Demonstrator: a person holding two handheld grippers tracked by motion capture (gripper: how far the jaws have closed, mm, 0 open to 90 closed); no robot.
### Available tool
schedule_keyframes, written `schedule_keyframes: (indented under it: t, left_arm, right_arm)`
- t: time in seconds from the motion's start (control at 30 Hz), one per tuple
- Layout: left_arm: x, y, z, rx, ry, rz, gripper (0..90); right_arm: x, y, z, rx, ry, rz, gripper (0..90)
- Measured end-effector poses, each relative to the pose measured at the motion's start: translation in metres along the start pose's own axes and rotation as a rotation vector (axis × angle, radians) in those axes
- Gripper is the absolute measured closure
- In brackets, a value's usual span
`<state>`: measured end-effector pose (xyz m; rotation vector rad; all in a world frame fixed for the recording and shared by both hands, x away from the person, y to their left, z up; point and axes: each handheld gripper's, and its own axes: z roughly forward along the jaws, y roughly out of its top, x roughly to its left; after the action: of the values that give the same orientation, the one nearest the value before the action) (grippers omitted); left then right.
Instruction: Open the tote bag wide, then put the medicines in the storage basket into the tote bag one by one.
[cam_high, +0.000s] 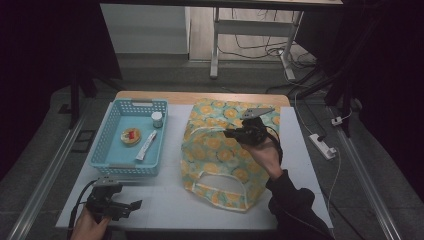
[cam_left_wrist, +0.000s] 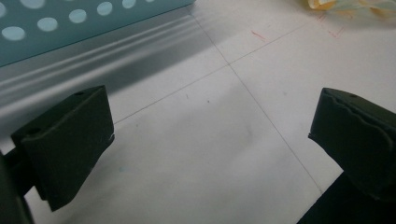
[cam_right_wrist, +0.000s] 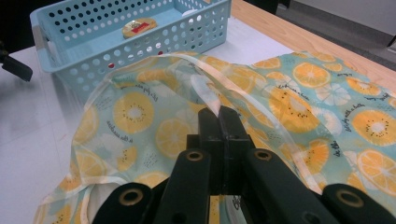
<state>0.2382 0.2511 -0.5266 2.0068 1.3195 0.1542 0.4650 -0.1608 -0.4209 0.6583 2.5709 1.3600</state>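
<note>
A translucent bag (cam_high: 220, 150) printed with orange slices lies on the white table, right of centre. My right gripper (cam_high: 231, 133) hovers over its upper part, held by a hand in a dark sleeve. In the right gripper view the jaws of the right gripper (cam_right_wrist: 218, 114) are pressed together on the bag's pale handle strap (cam_right_wrist: 205, 95), which arches up off the bag (cam_right_wrist: 299, 107). My left gripper (cam_high: 135, 205) rests low at the table's front left corner. In the left gripper view the left gripper (cam_left_wrist: 210, 126) stands wide open over bare tabletop with nothing between its jaws.
A light blue perforated basket (cam_high: 107, 167) sits at the left and holds a small jar (cam_high: 157, 119), a round yellow tin (cam_high: 131, 136) and a white tube (cam_high: 146, 146). Its wall (cam_left_wrist: 70, 28) is just beyond my left gripper. A power strip (cam_high: 322, 145) lies on the floor at the right.
</note>
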Motion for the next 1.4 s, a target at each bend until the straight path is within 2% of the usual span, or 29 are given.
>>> schedule_keyframes:
  t: [0.57,0.77,0.97,1.4]
  left_arm:
    - [0.0,0.0,-0.002,-0.017,0.001,-0.003,0.0]
    - [0.001,-0.001,-0.003,-0.027,-0.013,-0.009,0.0]
    - [0.0,0.001,-0.004,-0.017,-0.008,0.007,0.0]
    - [0.0,0.007,-0.014,-0.072,-0.045,0.032,0.0]
  right_arm:
    - [0.0,0.001,0.001,0.0,0.009,0.003,90.0]
    - [0.001,0.001,0.0,-0.002,0.012,-0.001,90.0]
    - [0.001,0.001,0.0,-0.006,0.013,-0.002,90.0]
    - [0.001,0.001,0.0,-0.002,0.013,-0.005,90.0]
